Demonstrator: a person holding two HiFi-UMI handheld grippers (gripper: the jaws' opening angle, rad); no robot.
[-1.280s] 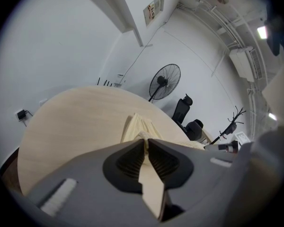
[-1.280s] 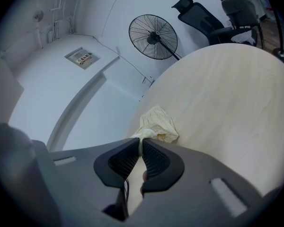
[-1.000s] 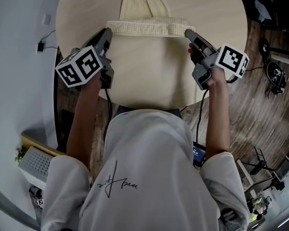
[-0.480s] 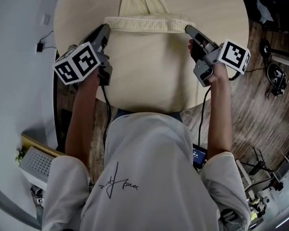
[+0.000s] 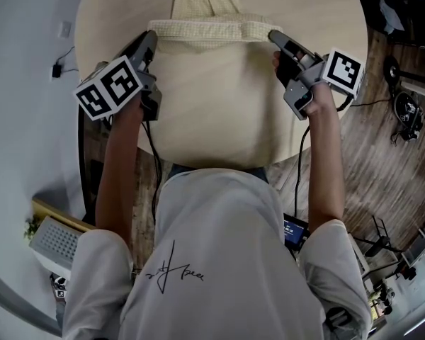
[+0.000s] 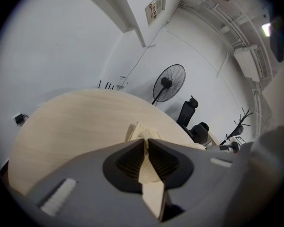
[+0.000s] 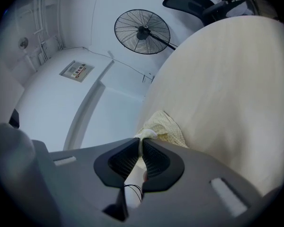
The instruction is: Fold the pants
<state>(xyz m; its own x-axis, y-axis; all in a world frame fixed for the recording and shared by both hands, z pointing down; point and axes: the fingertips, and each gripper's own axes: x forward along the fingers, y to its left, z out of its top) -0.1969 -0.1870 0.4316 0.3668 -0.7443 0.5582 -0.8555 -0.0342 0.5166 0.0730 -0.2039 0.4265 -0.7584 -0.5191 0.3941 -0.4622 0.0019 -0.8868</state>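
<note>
Holding pale-yellow checked pants (image 5: 205, 21) over a round wooden table (image 5: 219, 112).
Pinching the folded edge's two ends with left gripper (image 5: 150, 40) and right gripper (image 5: 273, 37), jaws clamped on cloth.

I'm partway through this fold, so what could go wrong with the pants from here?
The left claw and right claw each pinch only a thin corner of the pants, so either corner could slip free. The cloth looks bunched by the right claw, so the fold may land crooked on the table.

No legible txt: cursive scrawl on shirt back (image 5: 171, 269) & wall sign (image 6: 154, 7) too small to read.
</note>
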